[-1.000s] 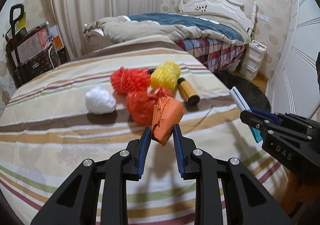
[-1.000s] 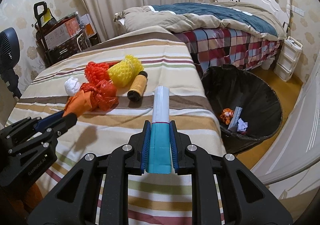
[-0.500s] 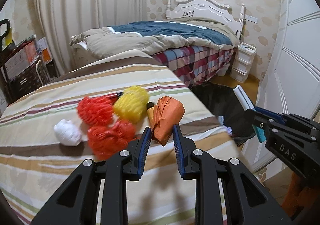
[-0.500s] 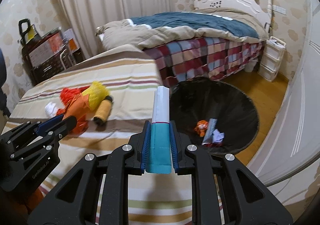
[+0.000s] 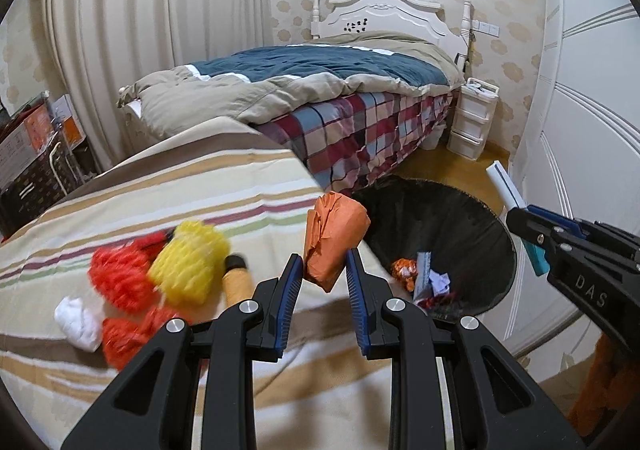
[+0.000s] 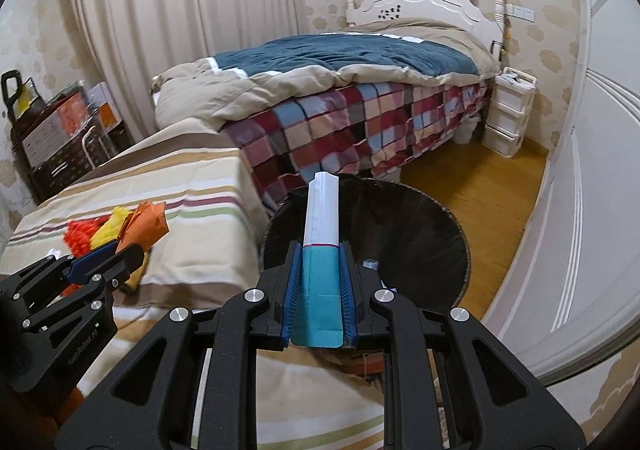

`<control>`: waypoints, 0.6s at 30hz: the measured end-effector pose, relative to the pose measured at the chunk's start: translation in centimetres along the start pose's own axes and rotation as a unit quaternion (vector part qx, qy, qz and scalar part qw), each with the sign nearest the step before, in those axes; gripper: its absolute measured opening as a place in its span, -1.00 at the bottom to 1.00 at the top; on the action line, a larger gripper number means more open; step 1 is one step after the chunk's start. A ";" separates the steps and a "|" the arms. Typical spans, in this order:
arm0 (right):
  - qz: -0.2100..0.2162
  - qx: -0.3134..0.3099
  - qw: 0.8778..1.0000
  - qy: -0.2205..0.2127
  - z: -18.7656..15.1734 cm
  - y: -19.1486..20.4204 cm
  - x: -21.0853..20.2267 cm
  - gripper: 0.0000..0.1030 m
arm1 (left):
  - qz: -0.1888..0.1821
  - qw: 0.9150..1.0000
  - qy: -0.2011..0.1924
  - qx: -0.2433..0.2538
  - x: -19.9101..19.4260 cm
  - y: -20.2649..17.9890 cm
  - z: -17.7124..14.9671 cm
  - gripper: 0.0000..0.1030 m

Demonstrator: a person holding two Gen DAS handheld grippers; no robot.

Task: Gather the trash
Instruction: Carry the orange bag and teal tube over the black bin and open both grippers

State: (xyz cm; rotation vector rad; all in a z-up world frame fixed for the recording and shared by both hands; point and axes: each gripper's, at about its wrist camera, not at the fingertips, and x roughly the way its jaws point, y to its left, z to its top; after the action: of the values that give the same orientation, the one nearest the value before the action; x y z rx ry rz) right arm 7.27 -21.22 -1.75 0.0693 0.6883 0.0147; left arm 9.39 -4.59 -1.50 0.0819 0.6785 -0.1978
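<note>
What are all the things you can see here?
Orange wad: one, held in left gripper.
Teal-white box: one, held in right gripper.
Net puffs: one yellow, two red, on striped cover.
White wad: one, beside red puffs.
Brown bottle: one, lying on cover.
Bin: one, black, on floor, scraps inside.
Bed: one, checked sheet, blue-beige quilt.
Drawers: one white stack.
Left gripper: shut.
Right gripper: shut.

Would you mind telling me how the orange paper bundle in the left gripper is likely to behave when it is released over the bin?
The orange paper bundle looks crumpled and creased, so probably light and soft. The left gripper pinches only its lower end, yet it stands upright, suggesting some stiffness. It should drop without rolling into the black bin.
</note>
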 end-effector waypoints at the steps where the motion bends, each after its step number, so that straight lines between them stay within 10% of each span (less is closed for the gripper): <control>1: -0.002 0.001 1.000 0.001 0.1 -0.3 0.2 -0.64 | -0.001 1.000 0.000 0.002 0.3 -0.3 0.3 -0.49; 18: -0.028 0.024 0.999 0.010 1.8 -4.6 5.4 -0.64 | 0.002 0.999 0.031 0.031 7.3 -4.7 3.2 -0.49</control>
State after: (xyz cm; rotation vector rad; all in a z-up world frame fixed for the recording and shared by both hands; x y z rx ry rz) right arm 12.56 -25.75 -4.10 0.0969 0.7102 -0.0554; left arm 15.99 -10.76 -3.67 0.1498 0.7346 -0.2131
